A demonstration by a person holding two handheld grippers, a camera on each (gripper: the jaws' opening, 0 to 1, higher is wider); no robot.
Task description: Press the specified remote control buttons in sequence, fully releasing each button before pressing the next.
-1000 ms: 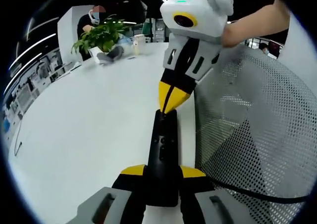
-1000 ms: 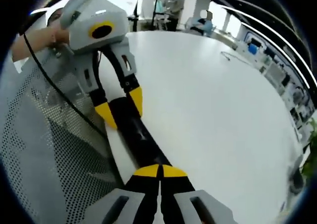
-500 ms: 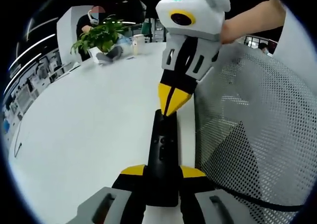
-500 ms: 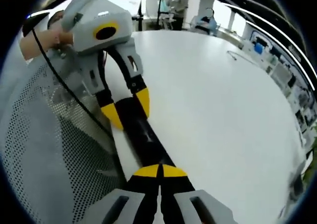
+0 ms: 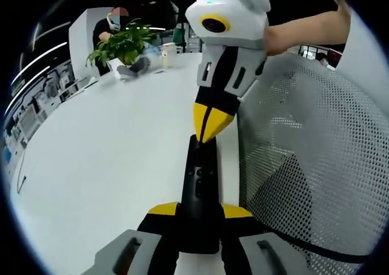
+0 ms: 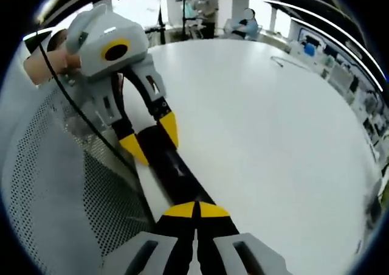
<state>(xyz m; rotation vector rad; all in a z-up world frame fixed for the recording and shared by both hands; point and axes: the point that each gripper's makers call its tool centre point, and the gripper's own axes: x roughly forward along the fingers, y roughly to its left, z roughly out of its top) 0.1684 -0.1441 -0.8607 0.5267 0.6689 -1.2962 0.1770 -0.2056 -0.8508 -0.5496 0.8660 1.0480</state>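
Note:
A slim black remote control [image 5: 200, 187] lies lengthwise above the white table, and my left gripper [image 5: 200, 210] is shut on its near end, one yellow tip on each side. My right gripper [image 5: 207, 128] comes down from above, shut, its yellow point meeting the remote's far end. In the right gripper view my right gripper [image 6: 196, 210] is shut with its tips over one end of the remote [image 6: 173, 168]. The left gripper [image 6: 151, 138] clamps the other end there.
A round white table [image 5: 109, 141] spreads to the left. A grey mesh chair back [image 5: 304, 141] stands close on the right, with a black cable [image 5: 304, 241] across it. A potted plant [image 5: 121, 44] and a cup [image 5: 167, 56] sit at the far edge.
In the left gripper view the right gripper's body has leaned a little to the left, its tip staying at the remote's far end. The remote stays clamped in the left gripper.

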